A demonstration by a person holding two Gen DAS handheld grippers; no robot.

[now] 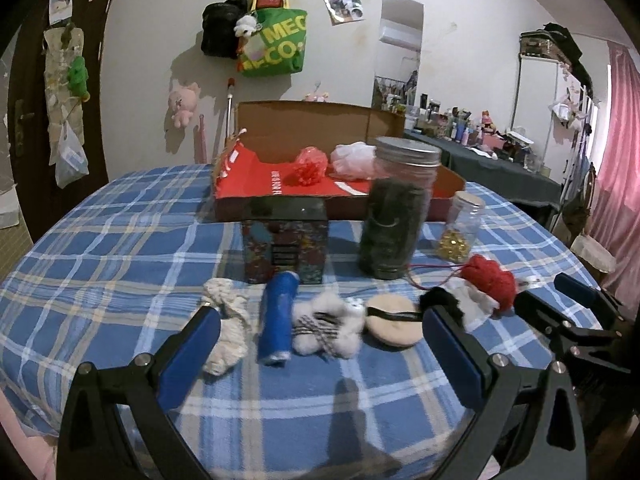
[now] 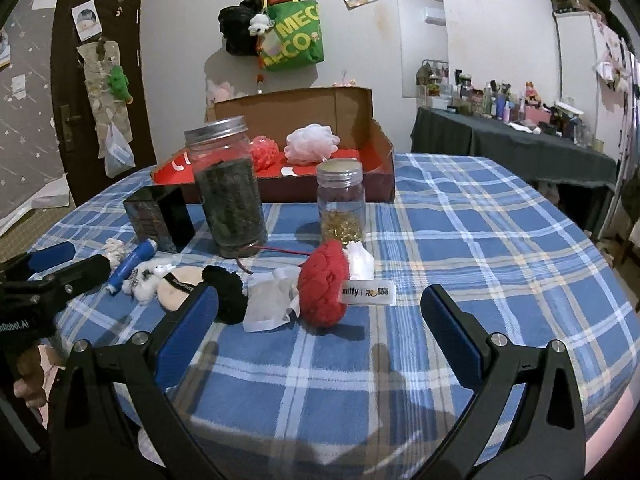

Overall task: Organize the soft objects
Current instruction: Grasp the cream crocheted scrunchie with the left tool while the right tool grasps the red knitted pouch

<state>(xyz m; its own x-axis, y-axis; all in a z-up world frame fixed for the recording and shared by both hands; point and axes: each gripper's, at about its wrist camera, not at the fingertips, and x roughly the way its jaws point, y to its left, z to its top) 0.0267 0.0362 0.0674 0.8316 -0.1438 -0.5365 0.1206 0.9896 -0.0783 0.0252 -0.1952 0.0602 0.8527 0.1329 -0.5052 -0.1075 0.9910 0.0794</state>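
Currently the table (image 1: 120,240), under a blue plaid cloth, carries an open cardboard box (image 1: 304,120) at its far side; a red mesh puff (image 1: 310,166) and a white mesh puff (image 1: 354,160) lie inside it. Landmark: tall jar (image 1: 394,208), standing in front of the box. Nearer than the jar, a row of soft items: cream rope bundle (image 1: 230,328), blue tube (image 1: 278,316), fluffy white toy (image 1: 328,324), powder puff (image 1: 394,320), red knit ball (image 2: 324,284). Left claw (image 1: 320,344) hovers low over the row, jaws spread wide, empty. Right claw (image 2: 320,328) level, beside the red ball, jaws apart, holding nothing.
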